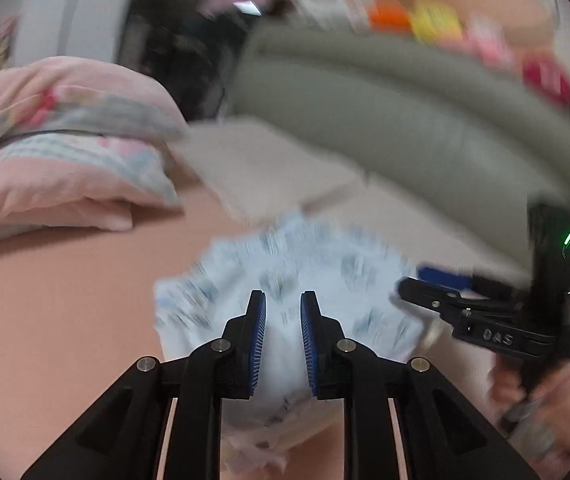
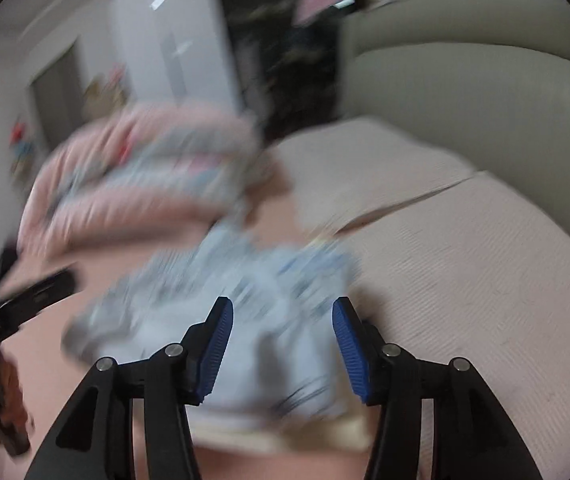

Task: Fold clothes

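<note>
Blue-printed garment (image 1: pixel 305 280): lower centre, crumpled
Left gripper (image 1: pixel 283 336): pinches the garment
Right gripper (image 2: pixel 283 344): spread apart, empty
Lettering: "DAS", blurred

Pink bed sheet (image 1: pixel 65 300) carries a crumpled pale-blue printed garment (image 1: pixel 305 280) at centre. Folded pink quilt (image 1: pixel 57 152) lies at 10 o'clock; beige ribbed mat (image 2: pixel 465 260) at 2 o'clock.

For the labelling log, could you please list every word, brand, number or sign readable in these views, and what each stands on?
"OAS": raised letters on the right gripper body, as far as the blur allows; the first letter is uncertain.
Lettering on the left gripper body, seen from the right wrist: too blurred to read.
Print on the light blue garment: a blurred pattern, no legible text.
Nothing else readable.
</note>
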Action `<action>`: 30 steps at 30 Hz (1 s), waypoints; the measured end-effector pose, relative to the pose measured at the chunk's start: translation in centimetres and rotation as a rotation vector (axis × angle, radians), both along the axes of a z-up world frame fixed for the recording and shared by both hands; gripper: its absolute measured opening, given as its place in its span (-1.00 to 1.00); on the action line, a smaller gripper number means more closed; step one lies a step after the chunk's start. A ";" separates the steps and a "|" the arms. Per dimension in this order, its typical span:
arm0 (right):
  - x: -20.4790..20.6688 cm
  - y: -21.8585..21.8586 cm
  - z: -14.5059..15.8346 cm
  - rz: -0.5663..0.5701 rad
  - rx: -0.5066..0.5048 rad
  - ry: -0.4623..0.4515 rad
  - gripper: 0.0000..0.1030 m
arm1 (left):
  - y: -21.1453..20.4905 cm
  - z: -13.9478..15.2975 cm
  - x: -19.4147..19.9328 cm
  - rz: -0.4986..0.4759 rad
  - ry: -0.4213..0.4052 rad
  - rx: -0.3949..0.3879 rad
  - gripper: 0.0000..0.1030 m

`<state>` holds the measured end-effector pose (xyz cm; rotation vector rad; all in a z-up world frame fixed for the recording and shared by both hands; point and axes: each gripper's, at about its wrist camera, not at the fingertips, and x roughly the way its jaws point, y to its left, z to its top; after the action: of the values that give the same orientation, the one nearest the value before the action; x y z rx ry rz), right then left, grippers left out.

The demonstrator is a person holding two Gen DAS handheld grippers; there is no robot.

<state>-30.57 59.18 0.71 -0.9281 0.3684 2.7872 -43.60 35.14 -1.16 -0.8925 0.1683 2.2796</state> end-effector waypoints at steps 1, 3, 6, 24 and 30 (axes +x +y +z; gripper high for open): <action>0.0 0.1 -0.2 0.001 0.001 -0.019 0.00 | 0.2 -1.1 -0.4 0.020 -0.005 -0.062 -0.69; 0.0 0.4 -0.7 0.003 0.003 -0.057 0.00 | -1.7 -1.9 -1.1 0.066 -0.011 -0.092 -0.65; -0.1 0.9 -1.5 0.006 0.005 -0.115 0.12 | -6.9 -1.7 -2.2 0.174 -0.045 -0.090 -0.61; -2.0 -22.5 1.7 0.183 0.044 -0.180 0.98 | -28.9 2.1 1.3 0.652 -0.207 0.035 0.71; -3.0 -28.9 2.3 0.211 0.071 -0.153 0.98 | -34.2 2.3 4.0 0.781 -0.166 -0.129 0.72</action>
<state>-33.52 30.29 2.98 -1.2185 0.1563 2.8668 -39.65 0.90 1.10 -1.3892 -0.1393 2.9004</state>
